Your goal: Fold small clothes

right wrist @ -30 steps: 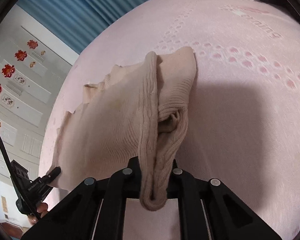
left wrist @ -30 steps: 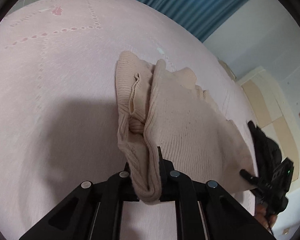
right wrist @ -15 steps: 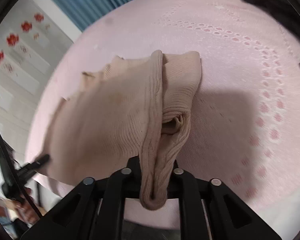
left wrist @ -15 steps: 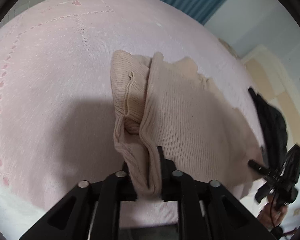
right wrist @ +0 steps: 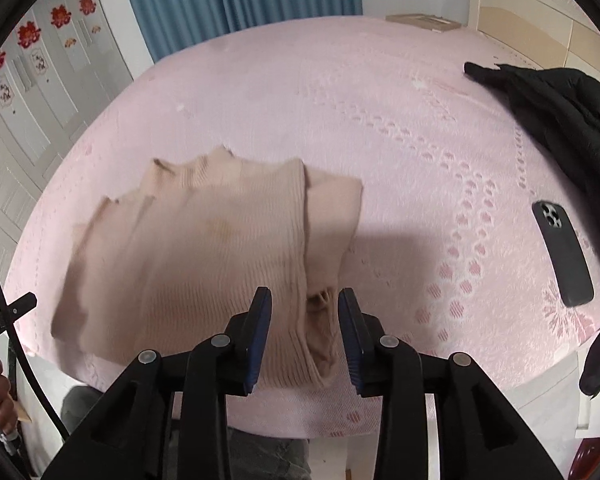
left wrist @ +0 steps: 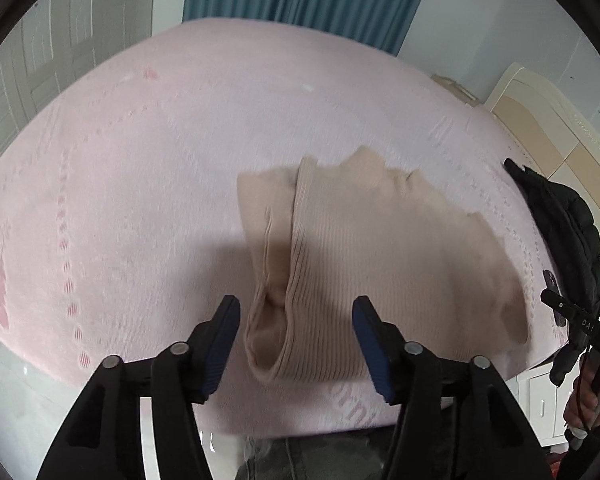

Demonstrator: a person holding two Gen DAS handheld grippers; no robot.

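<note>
The beige ribbed sweater (left wrist: pixel 364 264) (right wrist: pixel 204 264) lies folded on the pink bedspread (left wrist: pixel 140 168) (right wrist: pixel 380 120), near the bed's front edge, with a rolled sleeve fold along each side. The left gripper (left wrist: pixel 296 340) hangs over its left fold, jaws spread wide and holding nothing. The right gripper (right wrist: pixel 304 336) sits over the right fold, jaws also parted, clear of the knit. A black jacket (right wrist: pixel 560 112) (left wrist: pixel 560 220) lies toward the bed's right side, and a dark phone (right wrist: pixel 562 254) rests face down beside it, well apart from the sweater.
</note>
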